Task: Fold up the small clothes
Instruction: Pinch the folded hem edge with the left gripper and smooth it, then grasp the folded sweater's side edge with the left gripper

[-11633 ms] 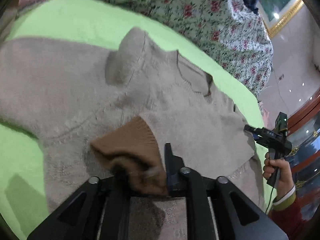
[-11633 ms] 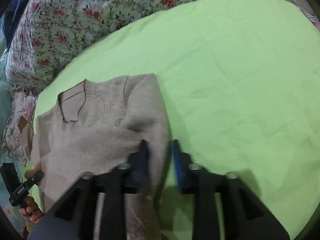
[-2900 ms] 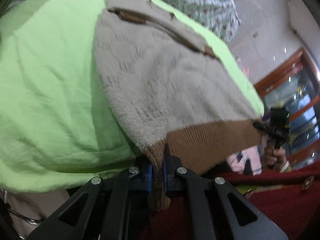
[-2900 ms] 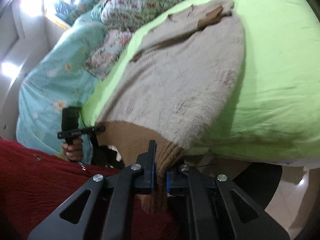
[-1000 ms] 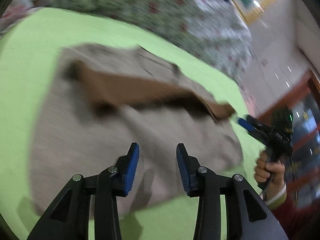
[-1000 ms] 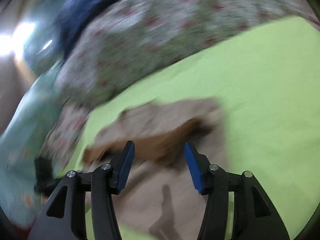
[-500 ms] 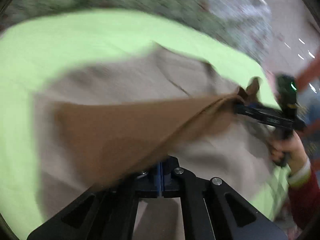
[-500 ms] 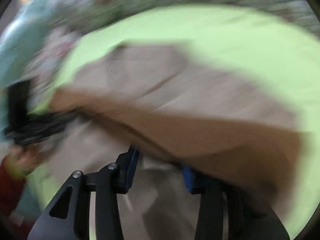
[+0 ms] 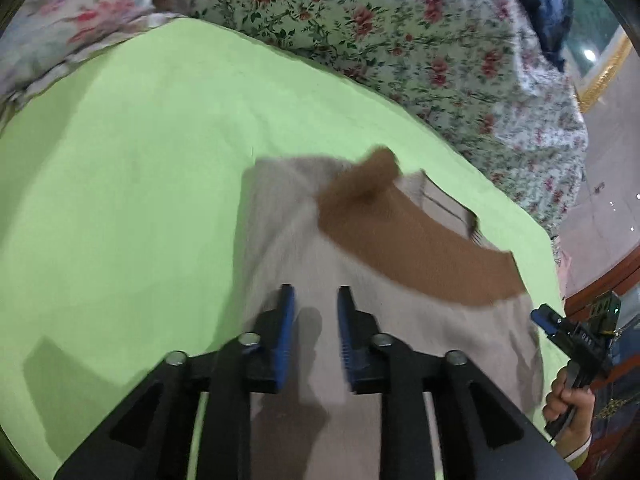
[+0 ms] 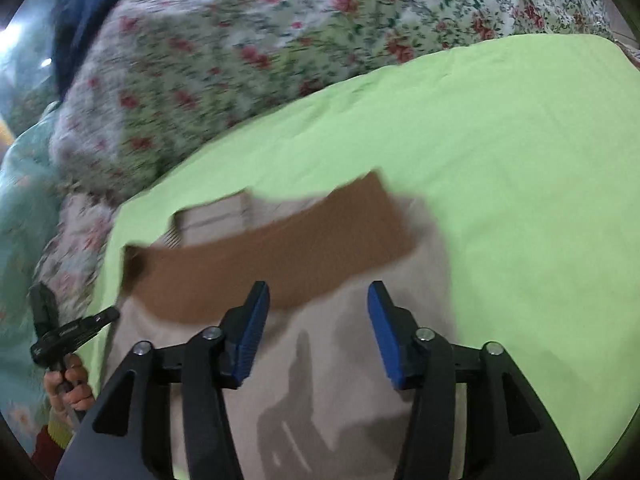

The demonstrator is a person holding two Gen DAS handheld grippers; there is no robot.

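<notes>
Beige knitted sweater (image 9: 360, 344) lies folded, brown ribbed hem (image 10: 280, 256) towards twelve o'clock; left gripper (image 9: 314, 320) and right gripper (image 10: 318, 320) hover apart, empty. Tidying likely remains.

Count: one beige sweater (image 9: 400, 344), folded, centre of frame, with one brown ribbed hem band (image 9: 416, 248) across it. One green sheet (image 9: 140, 168) beneath. One floral quilt (image 9: 400, 32) along the upper frame. Two grippers: left gripper (image 9: 314, 300), right gripper (image 10: 318, 300).
</notes>
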